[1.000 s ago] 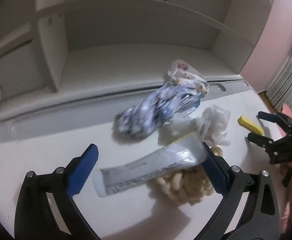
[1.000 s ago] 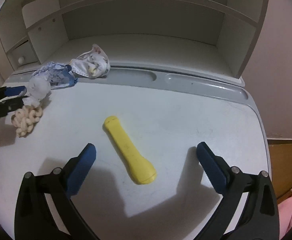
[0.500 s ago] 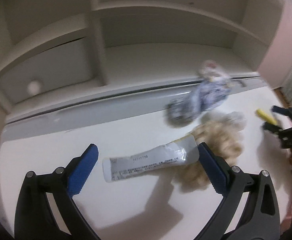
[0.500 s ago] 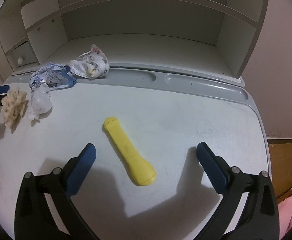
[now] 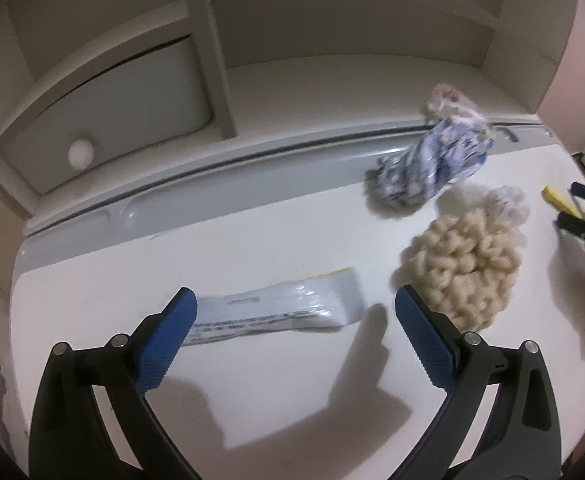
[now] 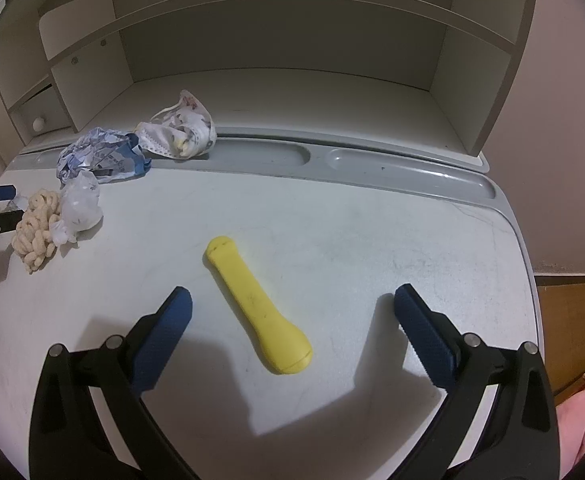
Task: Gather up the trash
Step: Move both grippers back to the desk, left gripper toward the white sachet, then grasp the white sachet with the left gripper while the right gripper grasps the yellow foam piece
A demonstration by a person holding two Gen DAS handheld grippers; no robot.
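My left gripper (image 5: pixel 294 312) is open just above a flat silver-white wrapper (image 5: pixel 276 308) that lies on the white desk between its fingers. A cream knitted bundle (image 5: pixel 460 260) lies to the right, with crumpled white plastic (image 5: pixel 508 208) behind it, a crumpled blue-white wrapper (image 5: pixel 424 168) and a patterned face mask (image 5: pixel 450 104) further back. My right gripper (image 6: pixel 292 312) is open and empty over a yellow plastic handle (image 6: pixel 258 304) on the desk. The bundle (image 6: pixel 36 228), plastic (image 6: pixel 80 204), blue wrapper (image 6: pixel 100 156) and mask (image 6: pixel 184 132) show far left there.
A white hutch with shelves (image 6: pixel 284 92) and a small drawer with a round knob (image 5: pixel 80 154) stands behind the desk. A grey pen-tray groove (image 6: pixel 404 168) runs along the desk's back. The desk's right edge (image 6: pixel 526 264) drops to a wooden floor.
The left gripper has swung left and back from the trash pile; the silver wrapper now lies between its fingers, apart from the knitted bundle. The right gripper has not moved.
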